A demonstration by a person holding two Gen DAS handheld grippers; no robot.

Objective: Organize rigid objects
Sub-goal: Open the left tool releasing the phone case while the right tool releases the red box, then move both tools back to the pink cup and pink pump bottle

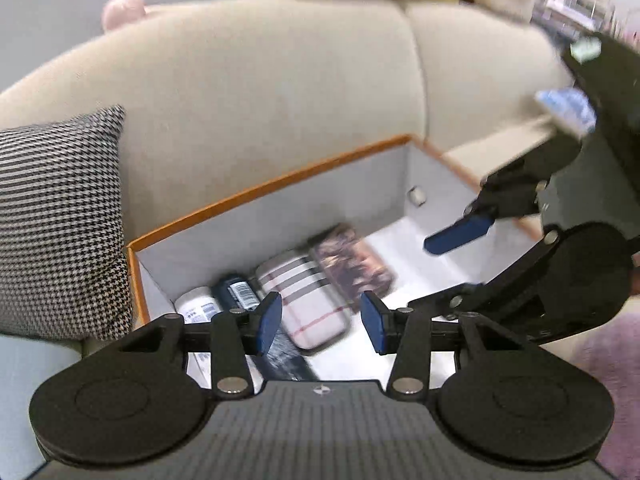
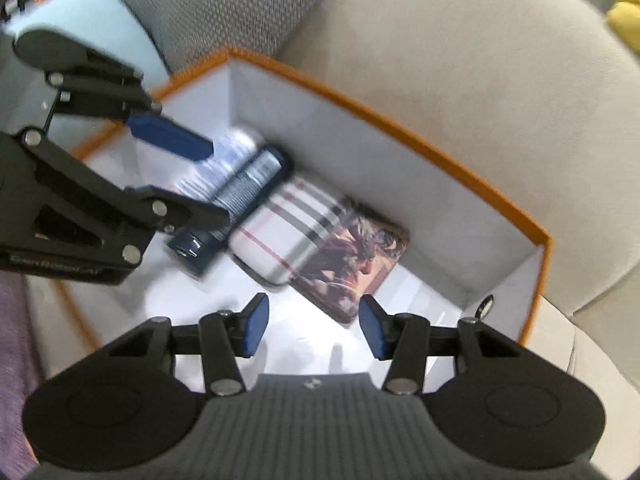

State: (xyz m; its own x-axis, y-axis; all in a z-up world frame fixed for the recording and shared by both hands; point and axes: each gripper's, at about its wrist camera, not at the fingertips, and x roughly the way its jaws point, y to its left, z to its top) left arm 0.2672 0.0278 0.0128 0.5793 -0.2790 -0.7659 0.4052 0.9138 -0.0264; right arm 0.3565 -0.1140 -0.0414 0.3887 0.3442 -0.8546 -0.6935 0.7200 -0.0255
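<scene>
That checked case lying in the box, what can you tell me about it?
The checked case is a flat, oblong pouch with rounded corners, pale with grey and thin red stripes, and a dark seam, perhaps a zipper, along its edge. It looks like smooth coated fabric. It lies flat on the floor of the orange-rimmed box, between a dark bottle and a picture-printed flat box, close against both. Neither gripper touches it.

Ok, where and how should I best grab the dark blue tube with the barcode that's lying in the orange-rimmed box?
Grip the dark blue barcode tube at its cap end, coming from above. It lies flat, wedged between the white bottle and the plaid case, so its middle has little side clearance, while the cap end pokes out over bare box floor, probably leaving room for jaws.
</scene>
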